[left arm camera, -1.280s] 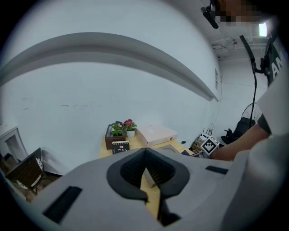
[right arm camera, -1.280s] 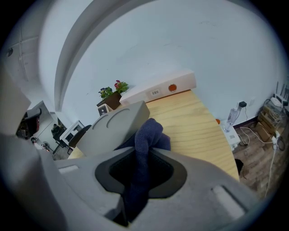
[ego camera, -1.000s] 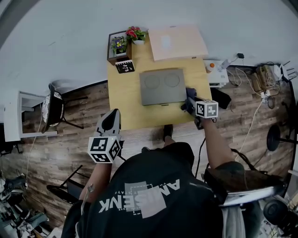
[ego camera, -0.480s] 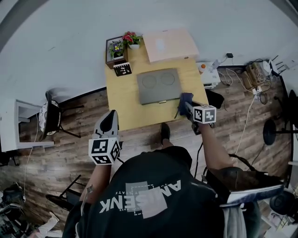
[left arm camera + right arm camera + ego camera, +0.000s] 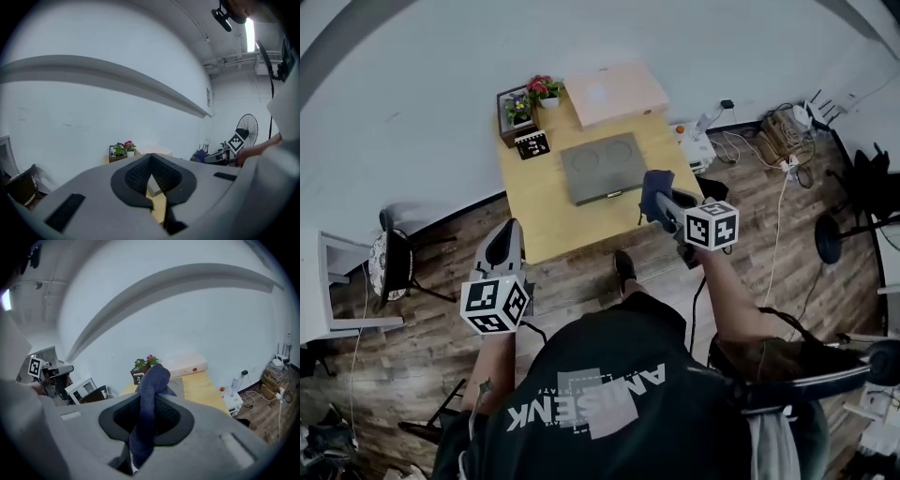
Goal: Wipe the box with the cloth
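Soft, even, cool light fills the room and leaves only faint shadows on the floor (image 5: 581, 272), but a ceiling strip light (image 5: 250, 33) at the upper right of the left gripper view burns out to white glare. All three views are fisheye: straight lines bow and the corners go black. The left gripper (image 5: 151, 168), the right gripper (image 5: 149, 404) and its cloth (image 5: 151, 380), near the lens, look soft.

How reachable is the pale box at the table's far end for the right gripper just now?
Probably not without leaning in. The right gripper, shut on the cloth, hangs by the table's near right corner; the box lies at the far end, beyond the grey slab. Nothing tall stands between.
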`<state>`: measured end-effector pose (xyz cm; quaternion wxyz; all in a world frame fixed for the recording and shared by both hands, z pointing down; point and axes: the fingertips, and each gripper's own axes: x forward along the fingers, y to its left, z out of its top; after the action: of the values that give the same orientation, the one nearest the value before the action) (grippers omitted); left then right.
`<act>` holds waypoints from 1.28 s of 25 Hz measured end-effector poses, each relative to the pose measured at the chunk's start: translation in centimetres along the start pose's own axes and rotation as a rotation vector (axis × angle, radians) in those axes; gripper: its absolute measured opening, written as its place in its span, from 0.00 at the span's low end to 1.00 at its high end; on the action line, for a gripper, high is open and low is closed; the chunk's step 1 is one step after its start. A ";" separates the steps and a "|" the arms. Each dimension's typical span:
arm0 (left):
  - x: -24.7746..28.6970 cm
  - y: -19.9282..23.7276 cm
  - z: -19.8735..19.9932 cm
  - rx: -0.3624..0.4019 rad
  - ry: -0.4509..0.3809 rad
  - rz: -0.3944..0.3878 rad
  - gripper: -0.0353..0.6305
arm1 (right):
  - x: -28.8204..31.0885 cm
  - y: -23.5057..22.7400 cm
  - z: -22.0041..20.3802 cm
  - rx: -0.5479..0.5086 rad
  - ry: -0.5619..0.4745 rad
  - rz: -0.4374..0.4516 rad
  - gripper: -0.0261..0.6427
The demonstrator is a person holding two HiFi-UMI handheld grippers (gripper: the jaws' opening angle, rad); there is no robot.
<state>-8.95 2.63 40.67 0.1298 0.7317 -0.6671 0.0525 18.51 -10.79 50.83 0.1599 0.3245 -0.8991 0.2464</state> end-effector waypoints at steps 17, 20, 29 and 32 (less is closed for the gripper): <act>-3.6 -4.3 8.6 0.101 -0.177 0.012 0.05 | -10.0 8.4 12.3 -0.280 -0.268 -0.041 0.14; -3.0 -5.5 9.2 0.092 -0.181 0.014 0.05 | -10.6 8.2 13.3 -0.305 -0.273 -0.024 0.14; -1.3 -8.1 10.4 0.135 -0.149 0.103 0.05 | -11.9 6.1 14.3 -0.354 -0.243 0.019 0.14; -0.9 -8.8 10.4 0.128 -0.144 0.106 0.05 | -12.3 5.6 14.4 -0.363 -0.241 0.027 0.14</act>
<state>-1.32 1.44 29.44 0.0318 0.7039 -0.7079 0.0491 22.04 -8.70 31.48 0.1039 0.3054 -0.9456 0.0423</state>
